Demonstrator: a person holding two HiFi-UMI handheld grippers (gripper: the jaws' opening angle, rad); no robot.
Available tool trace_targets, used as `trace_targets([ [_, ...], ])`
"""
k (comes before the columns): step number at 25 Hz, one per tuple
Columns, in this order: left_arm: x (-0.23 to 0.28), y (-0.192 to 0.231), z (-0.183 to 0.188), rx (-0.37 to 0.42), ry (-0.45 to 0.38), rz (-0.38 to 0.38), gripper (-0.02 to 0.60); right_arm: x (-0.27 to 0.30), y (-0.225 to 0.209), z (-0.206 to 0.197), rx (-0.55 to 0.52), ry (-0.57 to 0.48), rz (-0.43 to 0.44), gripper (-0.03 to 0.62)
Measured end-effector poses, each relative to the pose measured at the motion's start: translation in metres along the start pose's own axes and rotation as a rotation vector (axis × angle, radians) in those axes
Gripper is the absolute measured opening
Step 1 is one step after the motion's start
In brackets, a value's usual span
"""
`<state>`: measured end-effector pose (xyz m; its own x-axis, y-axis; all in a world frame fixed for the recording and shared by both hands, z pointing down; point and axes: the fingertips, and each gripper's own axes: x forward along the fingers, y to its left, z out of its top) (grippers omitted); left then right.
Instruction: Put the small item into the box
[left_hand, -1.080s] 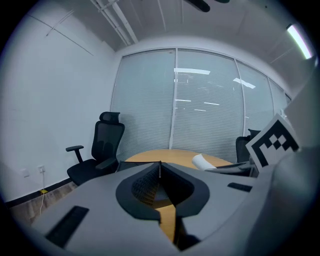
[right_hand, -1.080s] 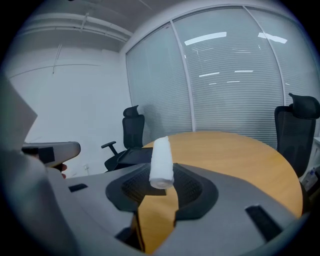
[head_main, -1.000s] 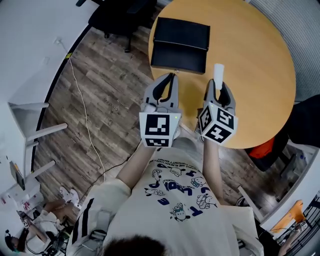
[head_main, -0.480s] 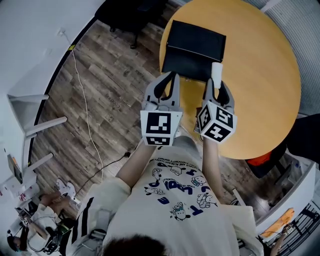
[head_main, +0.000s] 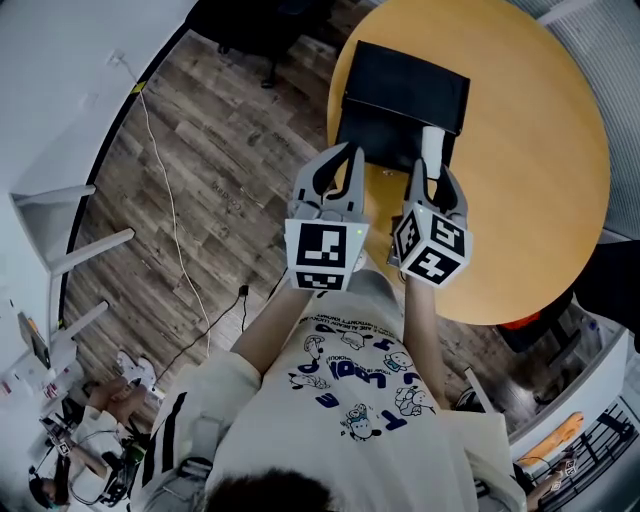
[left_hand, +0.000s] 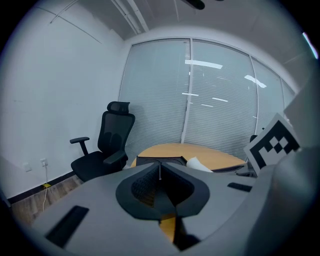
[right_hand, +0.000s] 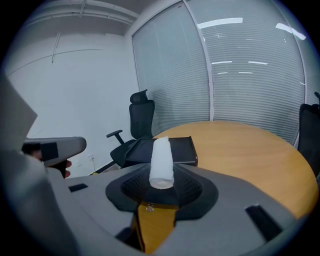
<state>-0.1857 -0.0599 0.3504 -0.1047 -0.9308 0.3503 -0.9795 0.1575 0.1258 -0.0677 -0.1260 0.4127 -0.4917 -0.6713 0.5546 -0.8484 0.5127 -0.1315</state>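
White roll (right_hand: 161, 157) shows its clamped base only in right gripper view.

table (head_main: 540, 210): round, wooden | office chair (left_hand: 114, 131): black | floor (head_main: 230, 160): wood planks

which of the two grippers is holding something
The right gripper: its jaws clamp a small white cylindrical roll. The left gripper is shut on nothing.
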Motion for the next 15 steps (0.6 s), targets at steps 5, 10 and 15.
trace_targets([
  [5, 0.012, 0.005, -0.008, -0.008, 0.027, -0.013, 0.023, 0.013, -0.002, -0.009, 0.002, 0.036, -0.014, 0.152],
  [10, 0.022, 0.012, -0.017, -0.019, 0.062, -0.027, 0.023, 0.025, 0.0, -0.017, 0.005, 0.074, -0.029, 0.152],
  [15, 0.031, 0.016, -0.027, -0.028, 0.091, -0.036, 0.023, 0.035, -0.002, -0.029, 0.014, 0.108, -0.038, 0.152],
])
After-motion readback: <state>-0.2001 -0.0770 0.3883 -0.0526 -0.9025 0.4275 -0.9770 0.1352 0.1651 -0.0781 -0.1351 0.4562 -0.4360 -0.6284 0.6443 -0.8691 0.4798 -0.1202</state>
